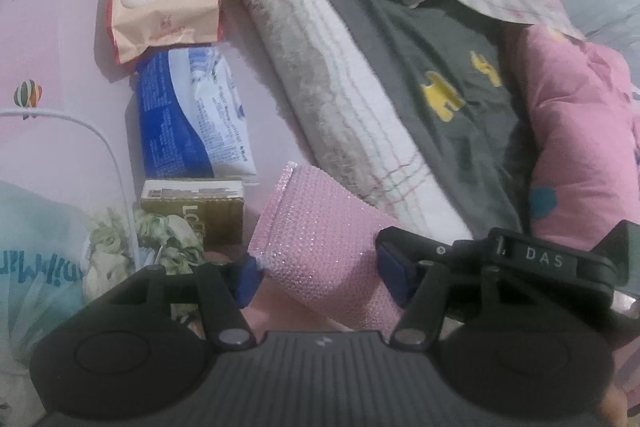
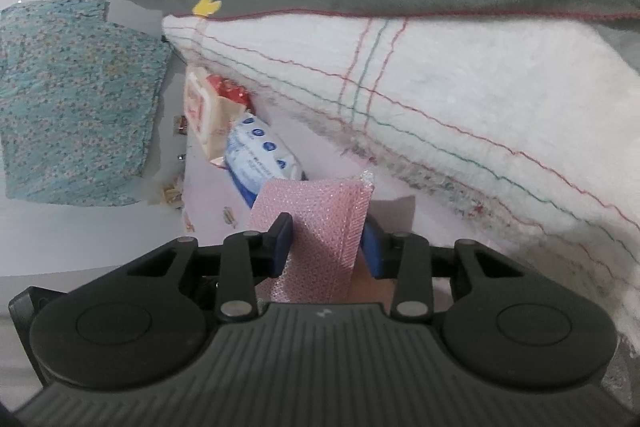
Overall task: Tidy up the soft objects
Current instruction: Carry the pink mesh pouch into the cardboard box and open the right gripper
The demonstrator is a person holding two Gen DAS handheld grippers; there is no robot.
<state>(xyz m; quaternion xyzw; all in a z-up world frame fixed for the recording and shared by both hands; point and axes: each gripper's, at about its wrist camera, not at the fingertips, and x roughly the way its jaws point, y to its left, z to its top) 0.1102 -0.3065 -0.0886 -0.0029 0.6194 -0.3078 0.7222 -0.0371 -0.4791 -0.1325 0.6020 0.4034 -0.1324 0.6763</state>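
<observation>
A pink glittery cloth (image 2: 320,243) is pinched by the right claw (image 2: 326,245); in the left view the cloth (image 1: 320,243) is seen between the spread fingers of the left claw (image 1: 322,277); a white blanket (image 2: 460,123) is seen just beside it on the bed (image 1: 60,67).
</observation>
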